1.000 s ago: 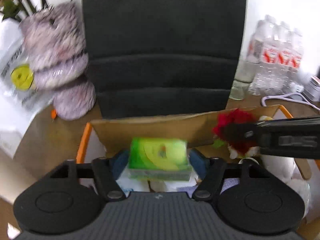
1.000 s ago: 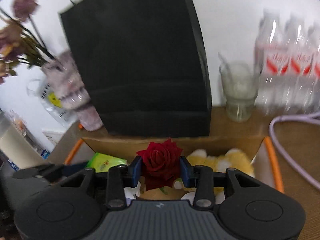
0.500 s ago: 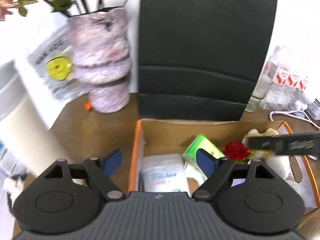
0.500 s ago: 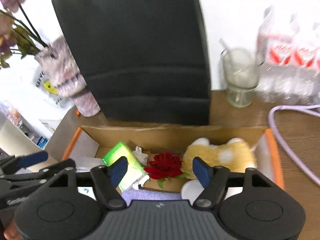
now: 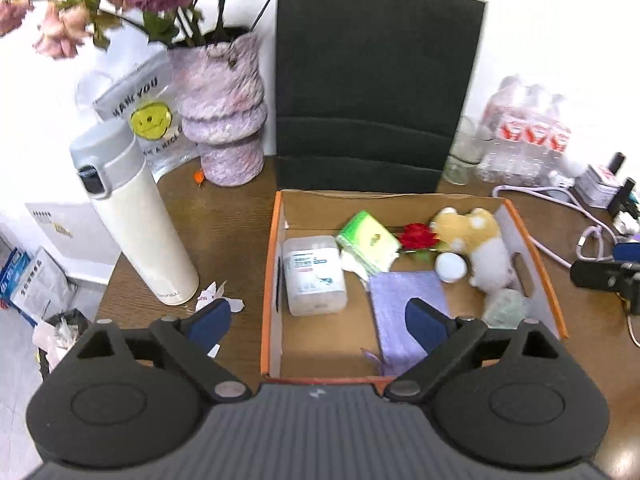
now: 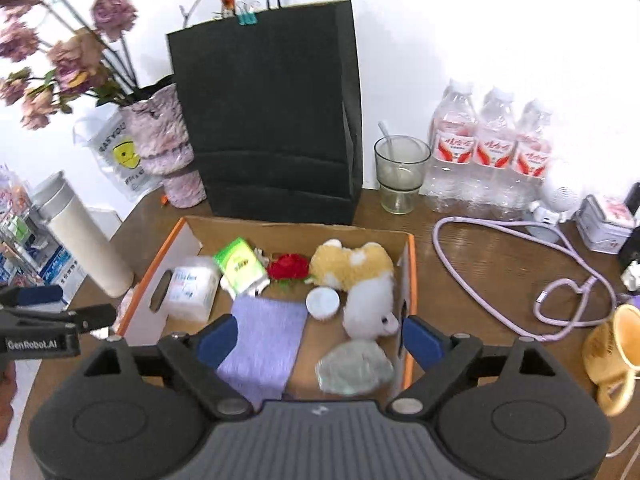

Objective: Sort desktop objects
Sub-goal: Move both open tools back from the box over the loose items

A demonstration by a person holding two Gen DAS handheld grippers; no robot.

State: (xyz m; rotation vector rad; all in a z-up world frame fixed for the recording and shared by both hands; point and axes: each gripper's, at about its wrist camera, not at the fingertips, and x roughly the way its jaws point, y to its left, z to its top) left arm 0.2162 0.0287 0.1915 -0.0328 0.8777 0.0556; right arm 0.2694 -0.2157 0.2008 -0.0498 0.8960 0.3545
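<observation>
Cardboard box (image 5: 276, 280) with orange edges is sitting on the brown desk (image 5: 224, 216), and everything sorted so far is lying inside it. Both grippers are hanging above it, pointing down into it, and neither one is holding a thing.

The left gripper (image 5: 318, 322) is spreading its jaws, nearly as wide as they go, with nothing pinched between the blue pads; one pad is hovering over the desk outside the box's left wall, the other over the purple cloth (image 5: 404, 304). The right gripper (image 6: 320, 336) is also opening, its pads wide apart and empty, one over the purple cloth (image 6: 266, 336), the other near the box's right wall.

Inside the box, a green tissue pack (image 5: 368, 238) is lying tilted near the back wall, touching a clear plastic tub (image 5: 314, 276) on its left. Just to the right of the pack a red rose (image 5: 418, 236) is resting, and next to that a yellow and white plush toy (image 5: 480, 246) is sprawling along the right side. A small white round lid (image 5: 450, 267) is sitting between the rose and the plush, and a pale green bundle (image 6: 354, 366) is lying in the near right corner.

Outside the box, a cream thermos (image 5: 136, 216) is standing upright to the left, and a yellow mug (image 6: 612, 350) is sitting at the right edge.
</observation>
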